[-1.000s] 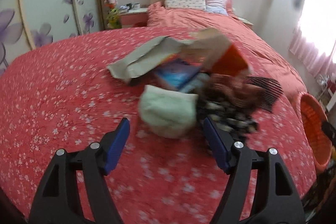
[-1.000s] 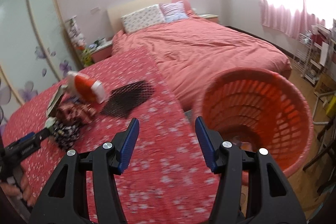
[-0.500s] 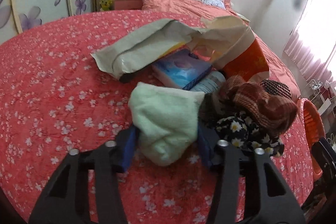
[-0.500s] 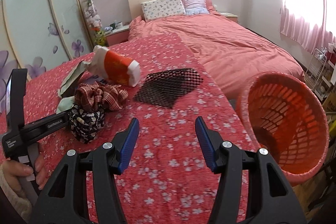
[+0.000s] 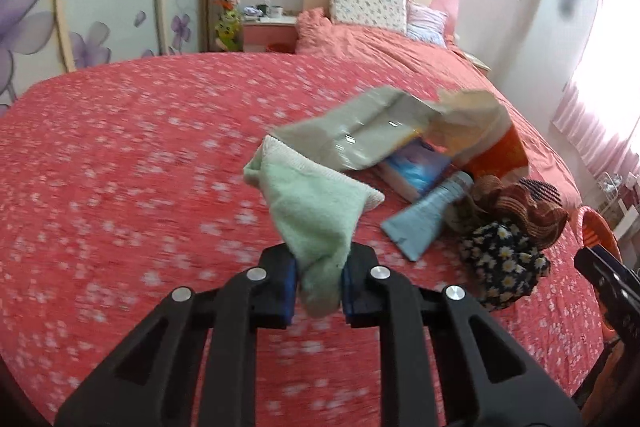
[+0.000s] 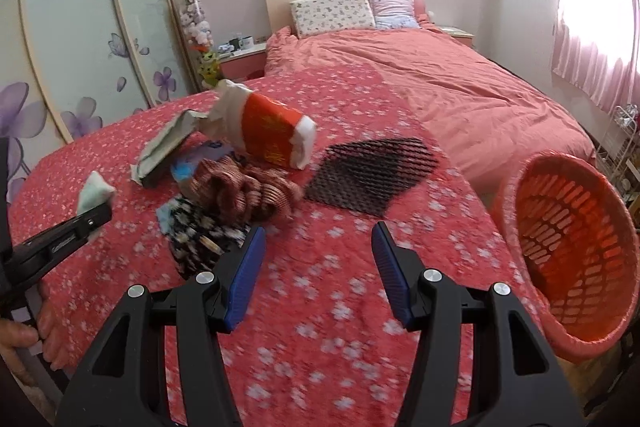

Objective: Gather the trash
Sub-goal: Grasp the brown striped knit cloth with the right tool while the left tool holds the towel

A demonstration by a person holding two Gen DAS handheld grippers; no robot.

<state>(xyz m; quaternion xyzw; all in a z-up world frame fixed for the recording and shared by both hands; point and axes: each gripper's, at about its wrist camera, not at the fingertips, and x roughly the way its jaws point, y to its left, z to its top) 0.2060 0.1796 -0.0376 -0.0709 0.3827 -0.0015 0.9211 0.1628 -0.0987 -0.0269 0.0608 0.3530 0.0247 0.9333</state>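
Note:
My left gripper is closing, and its blue pads press on a pale green cloth held up off the red flowered table cover. The right wrist view shows that gripper at the left with the cloth sticking out of it. A pile lies behind: a grey-green envelope, a blue book, a light blue tube, a red-and-white bag, a brown plaid cloth and a black daisy cloth. My right gripper stands open over the cover, nothing between its fingers.
An orange slatted basket stands off the table's right edge. A black mesh sheet lies between the pile and the basket. A bed with pillows fills the back, a flowered wardrobe the left.
The left jaws went from wide open around the green cloth to shut on it and drew it back from the pile. The right gripper swung left, away from the basket, toward the pile.

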